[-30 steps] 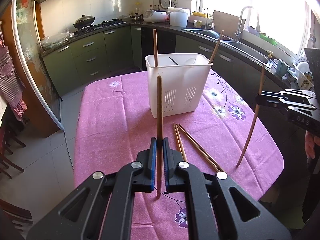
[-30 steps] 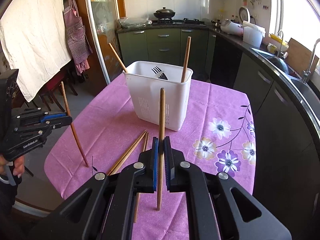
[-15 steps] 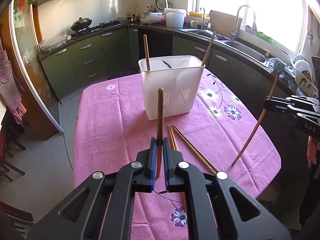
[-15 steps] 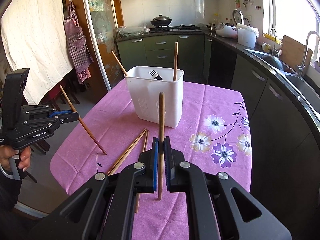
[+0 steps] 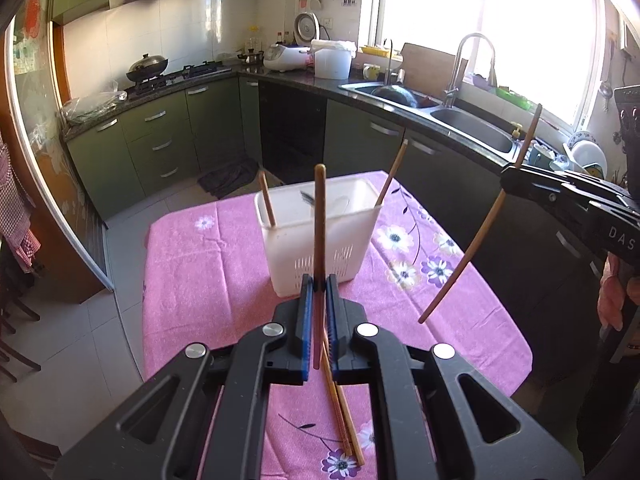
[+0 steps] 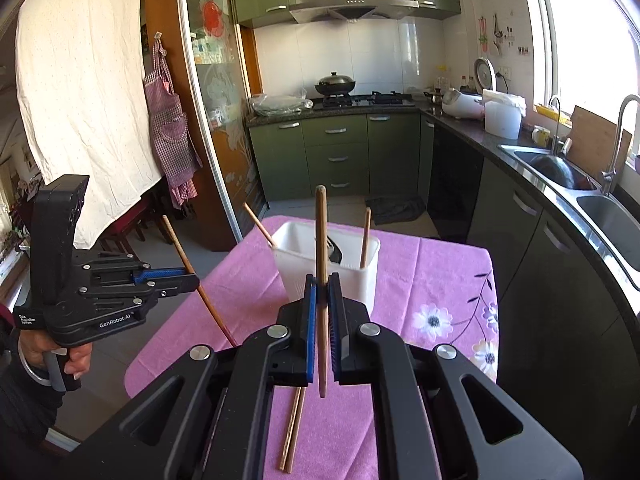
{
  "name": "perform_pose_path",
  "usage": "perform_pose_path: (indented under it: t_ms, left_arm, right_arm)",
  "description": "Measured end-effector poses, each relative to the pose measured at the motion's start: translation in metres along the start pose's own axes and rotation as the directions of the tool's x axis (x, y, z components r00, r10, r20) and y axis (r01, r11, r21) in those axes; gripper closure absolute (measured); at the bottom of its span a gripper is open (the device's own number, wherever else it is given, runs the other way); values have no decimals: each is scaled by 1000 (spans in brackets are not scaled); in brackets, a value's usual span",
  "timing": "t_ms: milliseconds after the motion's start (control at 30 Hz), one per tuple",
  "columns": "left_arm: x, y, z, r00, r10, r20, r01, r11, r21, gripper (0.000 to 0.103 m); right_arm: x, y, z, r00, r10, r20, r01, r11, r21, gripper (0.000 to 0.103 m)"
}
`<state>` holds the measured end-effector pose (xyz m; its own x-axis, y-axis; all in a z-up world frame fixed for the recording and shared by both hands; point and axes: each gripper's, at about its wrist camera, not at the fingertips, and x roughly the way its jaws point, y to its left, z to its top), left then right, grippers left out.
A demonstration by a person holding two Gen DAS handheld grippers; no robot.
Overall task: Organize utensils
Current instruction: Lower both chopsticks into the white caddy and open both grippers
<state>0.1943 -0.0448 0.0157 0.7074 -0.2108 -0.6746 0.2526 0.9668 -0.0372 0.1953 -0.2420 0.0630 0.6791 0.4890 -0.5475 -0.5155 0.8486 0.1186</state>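
Note:
A white utensil holder (image 5: 316, 236) stands on the pink flowered table (image 5: 192, 280); two chopsticks lean in its corners and a dark utensil lies inside. It also shows in the right wrist view (image 6: 332, 268). My left gripper (image 5: 315, 284) is shut on an upright wooden chopstick (image 5: 319, 216), held above the table in front of the holder. My right gripper (image 6: 322, 284) is shut on another upright chopstick (image 6: 321, 232); it also shows in the left wrist view (image 5: 508, 178). Loose chopsticks (image 5: 340, 408) lie on the cloth below the grippers, also in the right wrist view (image 6: 292, 432).
Green kitchen cabinets and a black counter (image 5: 400, 96) with sink (image 5: 472, 128) run behind and right of the table. A glass sliding door (image 6: 212, 128) and hanging apron (image 6: 168, 132) stand on the left. Tiled floor lies around the table.
Both grippers have risen with their chopsticks; the chopstick tips have lifted off the cloth. The views now look down on the holder from higher and farther back.

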Motion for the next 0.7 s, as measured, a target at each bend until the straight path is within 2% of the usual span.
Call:
perform_pose_path:
  t_ms: [200,400,500,700]
  left_arm:
    - [-13,-7,61,996,-3,91,2,1000,12,97]
    - [-12,-9,104,983,19,185,-23,1000,17,97]
    - [1,-5,116,979,45,201,-47,999,9,97]
    - [49,9,112,989,75,129,-73,997,-27,97]
  right_arm:
    - [5,6,67,997,3,75,-3,1000,-3,96]
    - [26,-2,118,991,-19,132,17,1000,15,96]
    - [48,-9,128,992,-46,117,44,999,21,96]
    - [100,-20,107,997,-71,9,71,997,16,96]
